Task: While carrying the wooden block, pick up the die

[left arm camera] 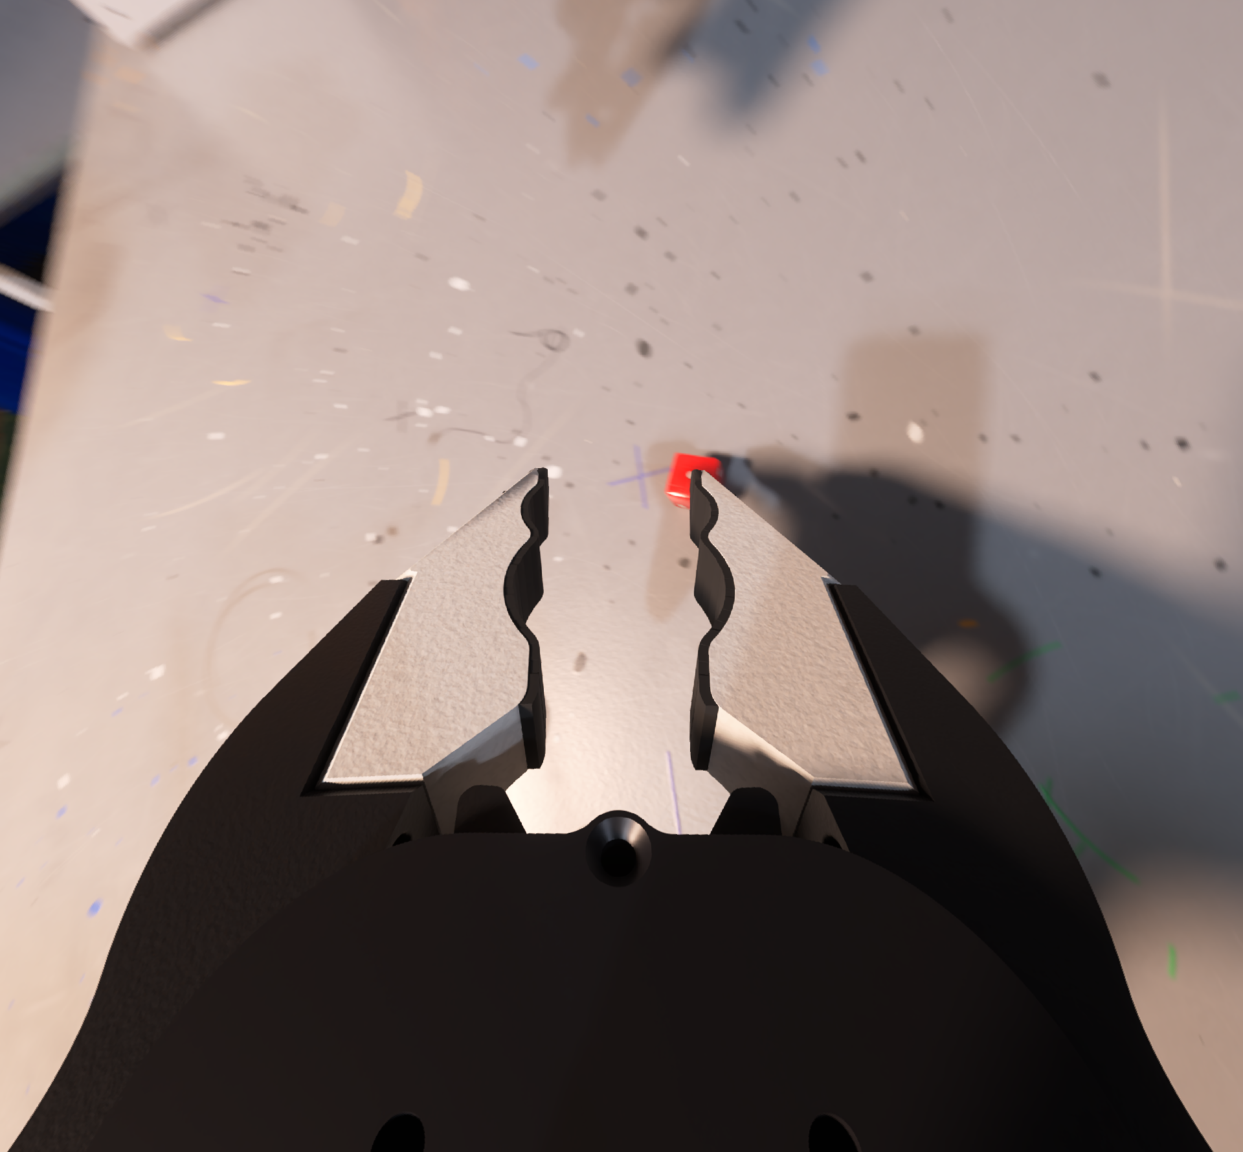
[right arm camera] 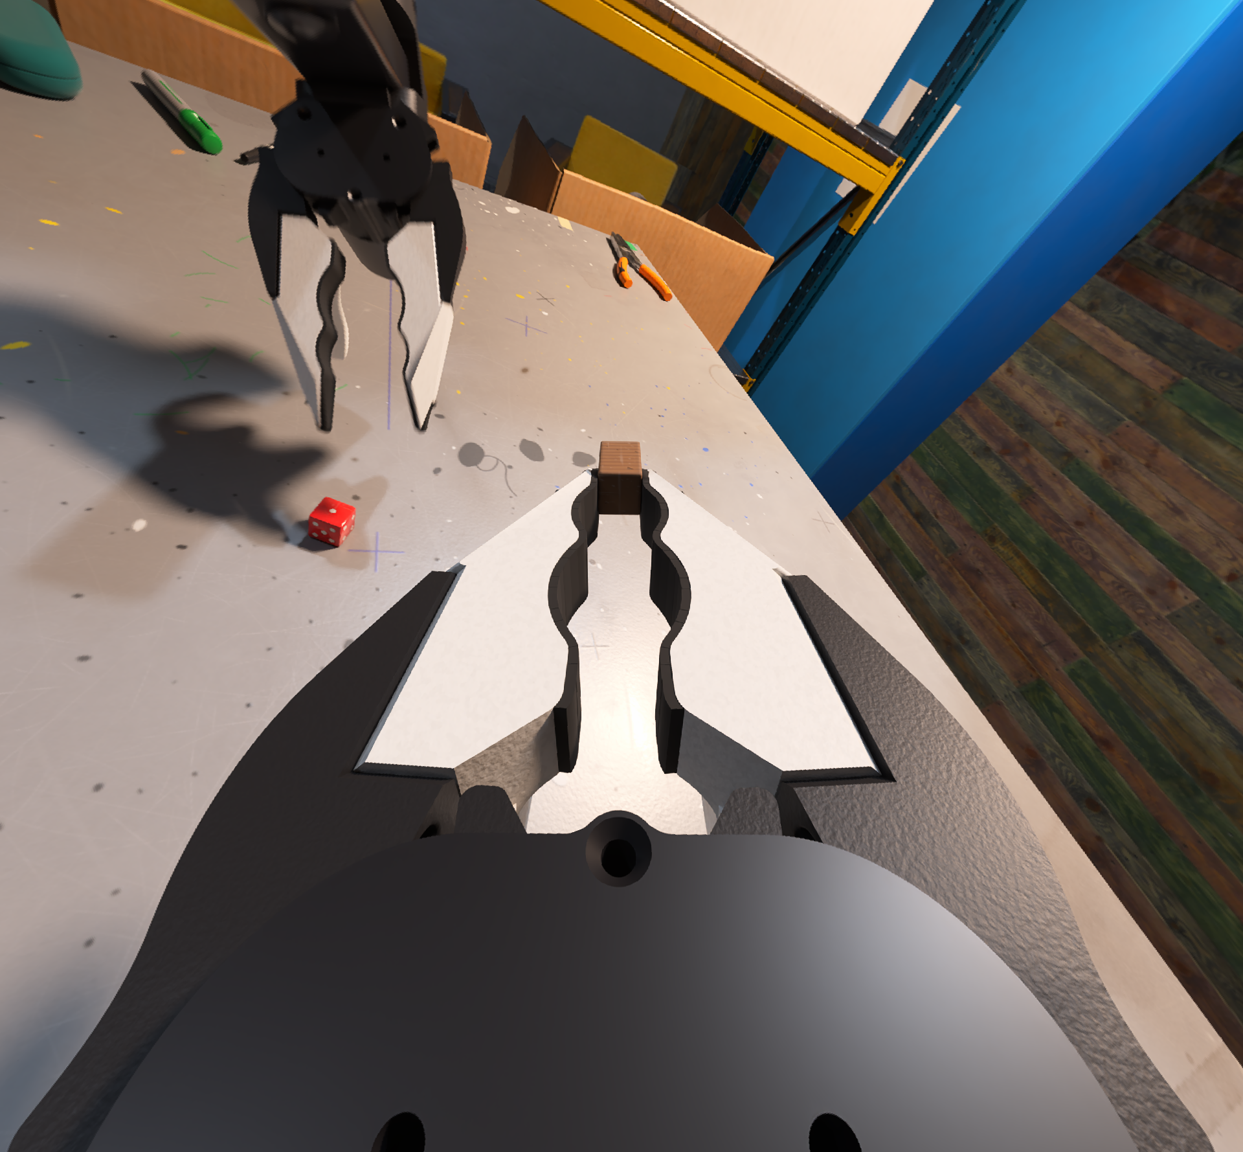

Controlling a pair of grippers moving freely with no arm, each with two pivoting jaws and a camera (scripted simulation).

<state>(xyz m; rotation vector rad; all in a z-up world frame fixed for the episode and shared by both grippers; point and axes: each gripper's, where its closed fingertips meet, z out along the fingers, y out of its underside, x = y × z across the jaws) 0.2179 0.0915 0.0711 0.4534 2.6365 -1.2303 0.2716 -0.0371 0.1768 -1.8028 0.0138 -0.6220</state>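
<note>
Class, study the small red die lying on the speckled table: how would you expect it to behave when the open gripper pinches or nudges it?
The die looks rigid with flat faces, so it should probably rest stable, not roll. Being small, it likely slides or tumbles if nudged off-centre. The left gripper has open jaws comfortably wider than it.
</note>
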